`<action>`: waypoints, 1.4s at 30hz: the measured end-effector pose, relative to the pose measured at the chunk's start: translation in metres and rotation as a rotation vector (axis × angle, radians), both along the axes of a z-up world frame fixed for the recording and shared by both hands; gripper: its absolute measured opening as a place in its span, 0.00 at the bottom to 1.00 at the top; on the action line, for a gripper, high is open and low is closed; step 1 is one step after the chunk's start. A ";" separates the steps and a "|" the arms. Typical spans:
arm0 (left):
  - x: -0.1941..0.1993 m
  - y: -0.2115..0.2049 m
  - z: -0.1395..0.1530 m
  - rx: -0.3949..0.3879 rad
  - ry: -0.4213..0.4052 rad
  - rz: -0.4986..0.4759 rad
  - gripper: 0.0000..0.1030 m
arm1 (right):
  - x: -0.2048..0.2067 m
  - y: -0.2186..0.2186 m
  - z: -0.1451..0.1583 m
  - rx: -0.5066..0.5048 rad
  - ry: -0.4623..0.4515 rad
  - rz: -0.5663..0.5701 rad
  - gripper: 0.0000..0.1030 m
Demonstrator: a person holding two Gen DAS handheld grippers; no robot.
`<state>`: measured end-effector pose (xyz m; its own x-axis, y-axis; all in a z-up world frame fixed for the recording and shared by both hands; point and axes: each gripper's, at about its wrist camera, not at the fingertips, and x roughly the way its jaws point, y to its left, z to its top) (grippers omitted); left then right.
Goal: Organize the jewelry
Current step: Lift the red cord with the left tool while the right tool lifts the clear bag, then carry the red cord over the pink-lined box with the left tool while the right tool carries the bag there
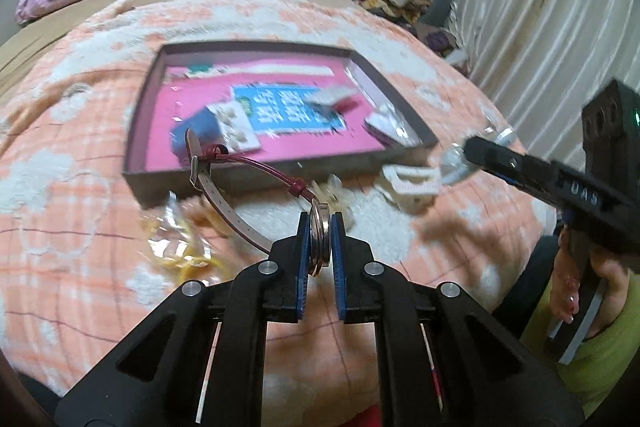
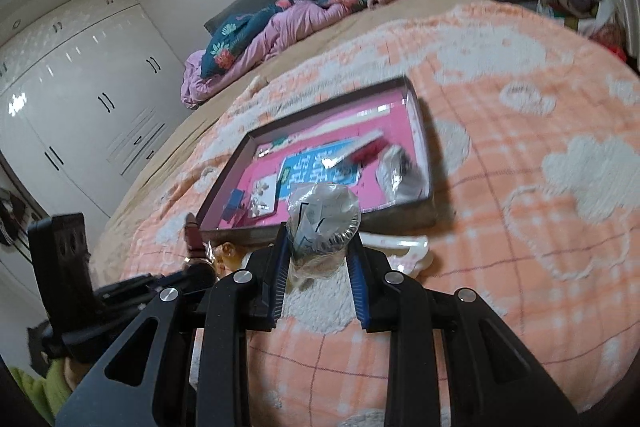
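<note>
Left gripper (image 1: pixel 320 227) clamps a round silver watch with dark-red strap (image 1: pixel 319 243), right gripper (image 2: pixel 320 247) a clear plastic packet (image 2: pixel 322 219), both apparently bound for the pink-lined shallow box (image 1: pixel 280 169).

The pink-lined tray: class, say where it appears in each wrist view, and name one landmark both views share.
Left wrist view: the tray lies centre, above the left gripper, which is shut on a watch.
Right wrist view: the tray lies centre, tilted, just beyond the right gripper and its plastic packet.
Shared landmark: the blue card inside the tray.
</note>
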<state>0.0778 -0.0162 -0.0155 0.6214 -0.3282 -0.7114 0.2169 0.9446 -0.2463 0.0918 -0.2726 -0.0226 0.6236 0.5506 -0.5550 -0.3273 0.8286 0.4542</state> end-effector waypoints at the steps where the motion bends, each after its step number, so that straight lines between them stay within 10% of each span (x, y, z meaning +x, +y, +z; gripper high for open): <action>1: 0.000 0.004 0.004 0.004 -0.009 0.014 0.04 | -0.001 0.001 0.004 -0.008 -0.017 0.004 0.25; 42: 0.061 -0.019 0.054 0.102 -0.076 0.123 0.04 | 0.053 0.020 0.088 -0.151 -0.254 0.156 0.25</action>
